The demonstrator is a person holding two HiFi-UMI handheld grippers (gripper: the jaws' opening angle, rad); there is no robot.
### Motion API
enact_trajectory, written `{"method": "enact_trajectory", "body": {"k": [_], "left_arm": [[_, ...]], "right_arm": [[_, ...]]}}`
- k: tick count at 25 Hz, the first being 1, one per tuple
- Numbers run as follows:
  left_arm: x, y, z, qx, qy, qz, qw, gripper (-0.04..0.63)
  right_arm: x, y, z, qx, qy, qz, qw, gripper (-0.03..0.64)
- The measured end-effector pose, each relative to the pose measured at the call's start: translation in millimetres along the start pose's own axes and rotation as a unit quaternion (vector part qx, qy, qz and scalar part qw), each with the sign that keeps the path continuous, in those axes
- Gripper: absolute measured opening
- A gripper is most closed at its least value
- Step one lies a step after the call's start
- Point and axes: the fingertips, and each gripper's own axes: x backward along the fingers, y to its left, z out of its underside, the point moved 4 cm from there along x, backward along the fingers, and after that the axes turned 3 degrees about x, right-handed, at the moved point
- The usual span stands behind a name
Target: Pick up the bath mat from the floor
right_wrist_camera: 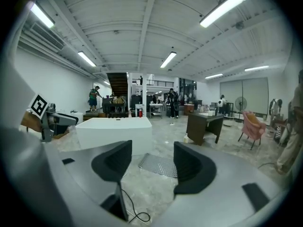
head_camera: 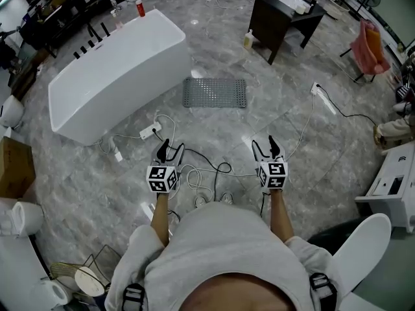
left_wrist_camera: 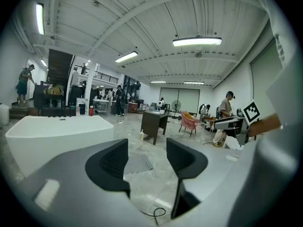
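Observation:
The grey perforated bath mat (head_camera: 214,92) lies flat on the marble floor beside the white bathtub (head_camera: 117,70). It also shows between the jaws in the left gripper view as the mat (left_wrist_camera: 138,163), and in the right gripper view as the mat (right_wrist_camera: 158,165). My left gripper (head_camera: 167,150) and right gripper (head_camera: 268,146) are held side by side in front of the person, well short of the mat. Both stand open with nothing between their fingers.
White and black cables and a power strip (head_camera: 150,131) run over the floor between the grippers and the mat. A dark table (head_camera: 285,15) stands at the back right, a pink chair (head_camera: 369,47) farther right. Several people stand in the background.

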Motion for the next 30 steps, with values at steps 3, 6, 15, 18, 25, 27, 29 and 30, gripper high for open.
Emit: {"method": "enact_trajectory", "body": {"k": [3, 6, 15, 18, 25, 27, 29, 30], "left_arm": [[-1.5, -7.2, 0.5, -0.004, 0.002, -0.002, 1.0000, 0.241], [-4.3, -15.8, 1.2, -0.009, 0.004, -0.007, 0.9999, 0.241], [-10.6, -42.9, 5.7, 0.003, 0.005, -0.029, 0.9996, 0.241], [-13.3, -52.5, 5.9, 0.001, 0.005, -0.034, 0.9994, 0.241], [-18.1, -58.7, 6.1, -0.002, 0.004, -0.044, 0.9990, 0.241], [-21.1, -56.8, 4.6, -0.001, 0.002, -0.046, 0.9990, 0.241], [-24.2, -55.4, 2.3, -0.002, 0.000, -0.046, 0.9989, 0.241], [-26.7, -54.6, 0.8, -0.004, 0.000, -0.046, 0.9989, 0.241]], "right_arm": [[3.4, -5.8, 2.0, 0.003, 0.002, 0.000, 1.000, 0.253], [5.8, -12.5, 6.0, 0.005, 0.003, -0.003, 1.000, 0.253], [12.7, -40.3, 19.2, 0.005, 0.005, -0.015, 1.000, 0.253], [14.3, -50.4, 21.7, 0.007, 0.005, -0.020, 1.000, 0.253], [11.1, -61.8, 24.8, 0.007, 0.002, -0.027, 1.000, 0.253], [7.6, -65.1, 25.3, 0.005, 0.002, -0.027, 1.000, 0.253], [3.7, -68.2, 25.9, 0.004, 0.002, -0.027, 1.000, 0.253], [1.2, -70.0, 25.3, 0.005, 0.002, -0.026, 1.000, 0.253]]}}
